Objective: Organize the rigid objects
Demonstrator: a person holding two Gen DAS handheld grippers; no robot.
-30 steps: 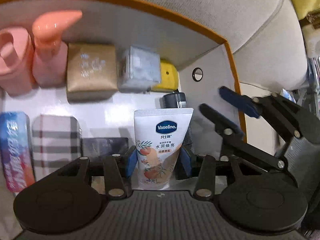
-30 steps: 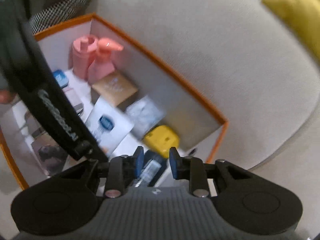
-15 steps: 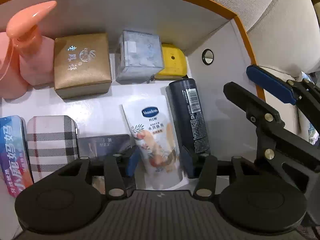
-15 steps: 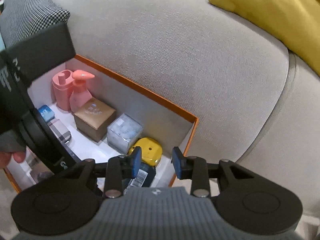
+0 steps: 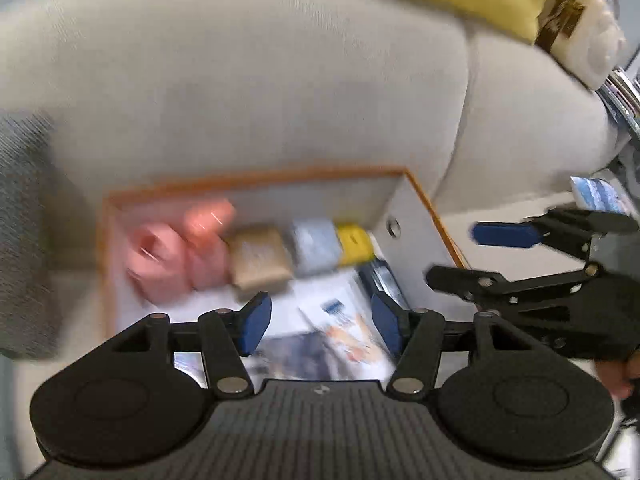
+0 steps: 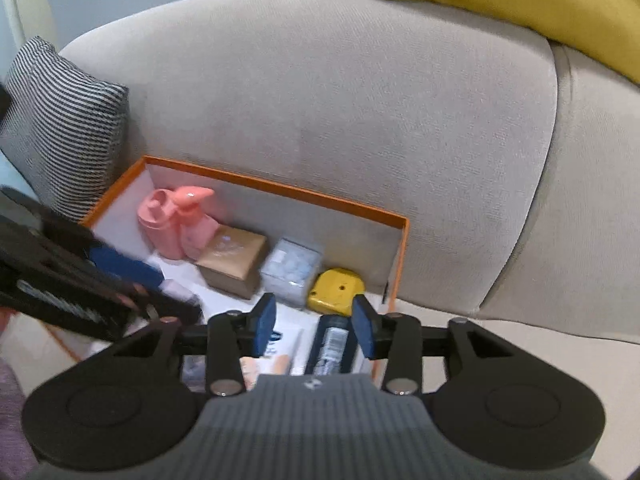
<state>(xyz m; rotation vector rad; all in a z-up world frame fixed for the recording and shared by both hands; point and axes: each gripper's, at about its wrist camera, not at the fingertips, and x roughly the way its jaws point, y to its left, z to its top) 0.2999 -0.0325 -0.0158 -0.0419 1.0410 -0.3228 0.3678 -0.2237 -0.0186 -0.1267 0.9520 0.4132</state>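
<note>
Both hand-held grippers, left (image 5: 316,322) and right (image 6: 314,326), hang empty, jaws opening, above the orange-rimmed white cardboard box (image 6: 276,192) of toiletries.

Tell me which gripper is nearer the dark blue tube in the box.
Right. The right gripper hangs just above the dark blue tube; the left gripper sits over the white tube beside it.

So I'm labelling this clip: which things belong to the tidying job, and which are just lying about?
Job: orange box, pink pump bottle, tan box, clear box, yellow case, dark tube, Vaseline tube.

Lying about: sofa, striped cushion, yellow cushion.
</note>
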